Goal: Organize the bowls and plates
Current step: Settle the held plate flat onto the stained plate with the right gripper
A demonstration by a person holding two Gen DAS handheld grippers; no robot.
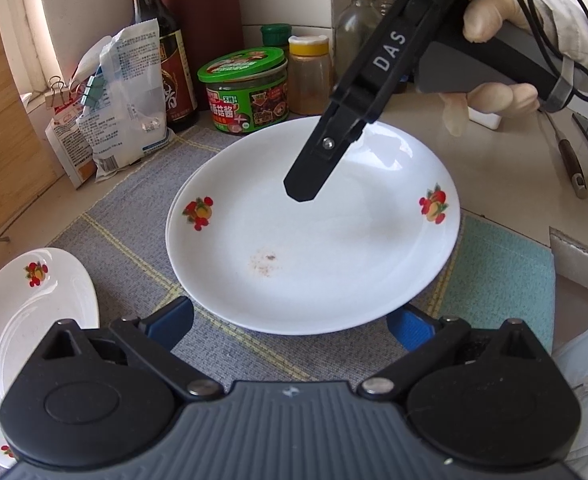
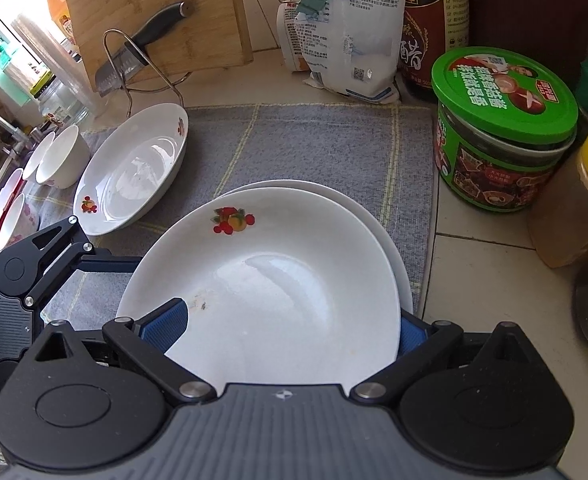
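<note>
A white plate with fruit pictures (image 1: 309, 236) sits in the middle of the frame, on top of a second plate (image 2: 373, 216) whose rim peeks out behind it. Both lie on a grey checked cloth (image 1: 134, 220). The top plate is round, so it has no long side; it tips up a little toward the right. The right gripper (image 2: 290, 328) has its blue fingers (image 2: 166, 326) on each side of the plate's near edge, but I cannot tell if they squeeze it. The left gripper (image 1: 290, 322) waits low in the frame with its fingers spread wide, just beside the plate. Another fruit plate (image 2: 134, 168) leans at the left, with small white bowls (image 2: 60, 158) past it. A green-lidded jar (image 2: 501, 128) stands at the right.
</note>
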